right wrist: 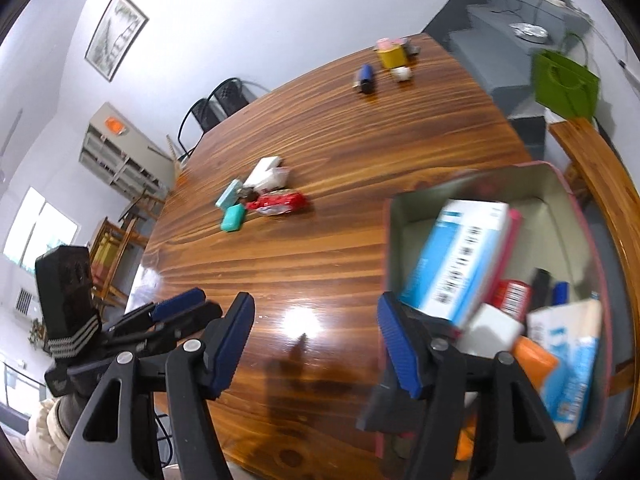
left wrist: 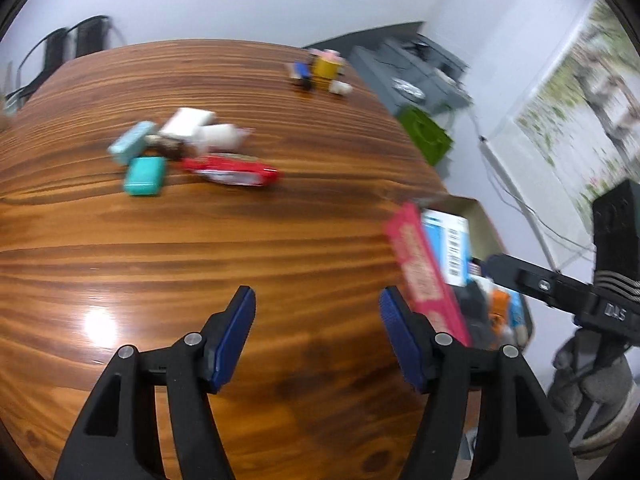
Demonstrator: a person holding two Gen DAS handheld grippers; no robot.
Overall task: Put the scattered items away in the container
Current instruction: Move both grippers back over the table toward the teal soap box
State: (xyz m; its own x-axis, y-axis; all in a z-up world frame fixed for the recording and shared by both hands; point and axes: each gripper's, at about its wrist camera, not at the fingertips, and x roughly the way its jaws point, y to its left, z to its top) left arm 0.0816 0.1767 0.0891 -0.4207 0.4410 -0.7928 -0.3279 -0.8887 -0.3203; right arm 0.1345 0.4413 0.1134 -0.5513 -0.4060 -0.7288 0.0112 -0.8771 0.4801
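Observation:
My left gripper hangs open over bare wooden table, nothing between its blue pads. The right gripper is open too and holds nothing, just left of the pink-rimmed container. That box holds a blue-and-white carton, an orange item and several other packs. In the middle of the table lie a red packet, a teal case, a teal box and a white box. A yellow tin with small items stands far back. The left gripper also shows at the right wrist view's lower left.
The container sits at the table's right edge. Beyond that edge are a green bag, grey steps and a wooden bench. Two black chairs stand at the far end. A gloved hand holds the right gripper.

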